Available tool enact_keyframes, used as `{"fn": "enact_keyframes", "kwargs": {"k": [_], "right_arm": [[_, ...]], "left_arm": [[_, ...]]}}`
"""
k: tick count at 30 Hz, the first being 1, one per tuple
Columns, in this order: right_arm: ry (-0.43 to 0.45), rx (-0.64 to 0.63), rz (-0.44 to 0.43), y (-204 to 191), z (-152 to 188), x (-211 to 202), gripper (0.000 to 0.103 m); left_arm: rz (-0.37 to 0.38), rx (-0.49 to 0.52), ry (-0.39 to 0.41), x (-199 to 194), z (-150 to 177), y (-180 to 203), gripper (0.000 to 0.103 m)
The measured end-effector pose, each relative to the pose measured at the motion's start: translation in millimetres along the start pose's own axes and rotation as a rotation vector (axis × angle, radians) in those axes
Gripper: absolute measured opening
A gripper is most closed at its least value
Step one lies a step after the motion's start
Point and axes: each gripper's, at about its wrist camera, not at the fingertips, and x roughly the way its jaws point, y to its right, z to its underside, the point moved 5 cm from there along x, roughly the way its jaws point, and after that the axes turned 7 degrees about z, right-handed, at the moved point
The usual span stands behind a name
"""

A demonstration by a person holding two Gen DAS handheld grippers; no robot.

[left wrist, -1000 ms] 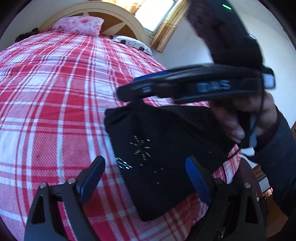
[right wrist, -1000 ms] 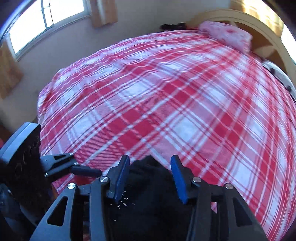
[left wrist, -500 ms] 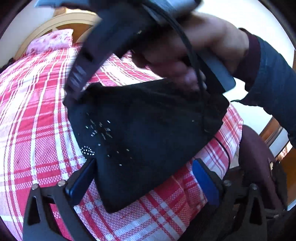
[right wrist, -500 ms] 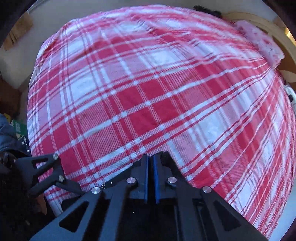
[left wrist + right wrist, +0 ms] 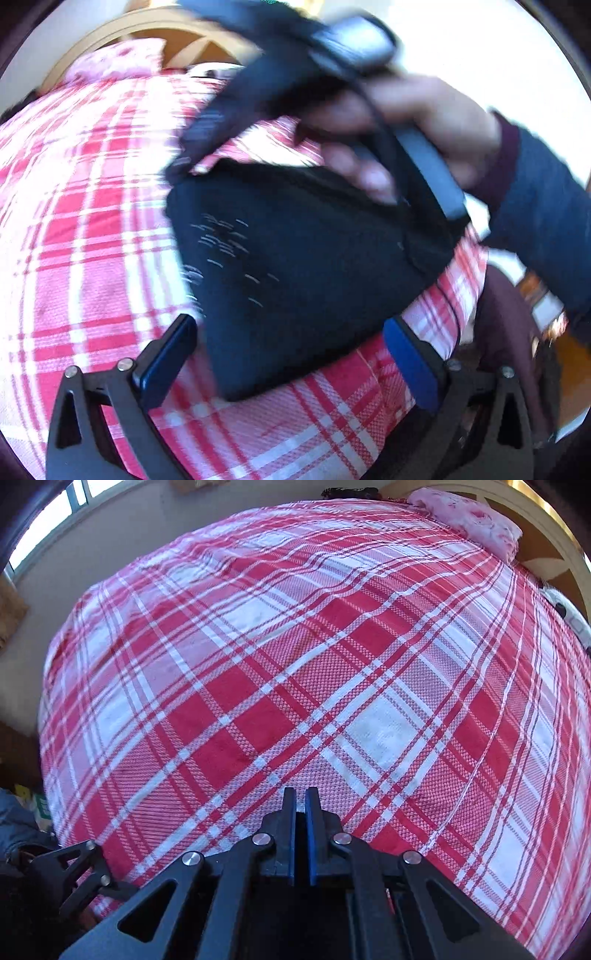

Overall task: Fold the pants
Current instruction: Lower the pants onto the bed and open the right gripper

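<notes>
The folded black pants point(image 5: 295, 273) with small silver studs lie near the edge of a bed with a red and white plaid cover point(image 5: 92, 229). My left gripper point(image 5: 291, 354) is open, its blue pads either side of the near corner of the pants. My right gripper point(image 5: 301, 808) has its jaws together; in the left wrist view its tip point(image 5: 181, 162) meets the far corner of the pants, and dark cloth fills the space under it in the right wrist view. The frames do not show the cloth between the pads.
A pink pillow point(image 5: 469, 517) and a curved wooden headboard point(image 5: 546, 535) are at the head of the bed. A window point(image 5: 40, 528) is in the far wall. A dark chair point(image 5: 509, 332) stands beside the bed edge on the right.
My right gripper went from open around the far corner of the pants to shut. The left gripper has come closer to the pants. The right hand has shifted slightly.
</notes>
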Motion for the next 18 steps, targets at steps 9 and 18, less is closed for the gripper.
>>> {"fn": "enact_keyframes", "kwargs": {"k": [9, 18], "right_arm": [[0.19, 0.279, 0.099, 52, 72, -85, 0.038], [0.189, 0.558, 0.131, 62, 216, -93, 0.043]], "left_arm": [[-0.184, -0.024, 0.042, -25, -15, -32, 0.103], [-0.308, 0.0, -0.045, -13, -4, -41, 0.103]]}}
